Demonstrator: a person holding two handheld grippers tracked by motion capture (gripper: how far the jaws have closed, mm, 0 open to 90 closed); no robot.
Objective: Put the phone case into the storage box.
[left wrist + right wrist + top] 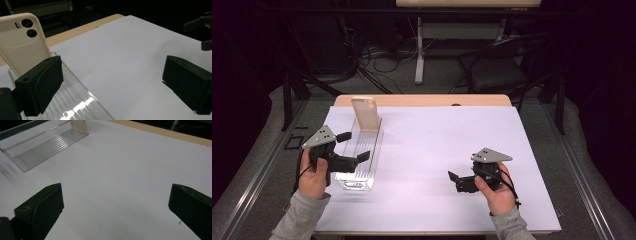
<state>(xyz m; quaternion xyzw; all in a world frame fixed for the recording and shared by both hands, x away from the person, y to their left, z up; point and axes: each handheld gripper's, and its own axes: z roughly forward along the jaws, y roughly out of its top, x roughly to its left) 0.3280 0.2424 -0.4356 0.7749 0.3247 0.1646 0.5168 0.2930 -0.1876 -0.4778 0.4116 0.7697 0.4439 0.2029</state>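
Left tool point(353, 146): mine, jaws apart, hovering at the clear ribbed rack point(359, 167). Cream phone case point(365, 114): upright in the rack's far end. Right tool point(454, 180): mine, jaws apart, holding nothing, well apart. Risk: a nudged rack may tip the case. Surface point(437, 150): white sheet over wood. Room: dark, chair point(497, 70), cables.

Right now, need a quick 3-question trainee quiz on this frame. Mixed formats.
1. True or false: the left claw is shut on the phone case.
2. The phone case stands in: A) the clear rack B) a bowl C) a drawer.
3. What lies under the right claw?

Key: 1 false, both claws are open and hold nothing; 2 A, at the rack's far end; 3 the white sheet that covers the table.
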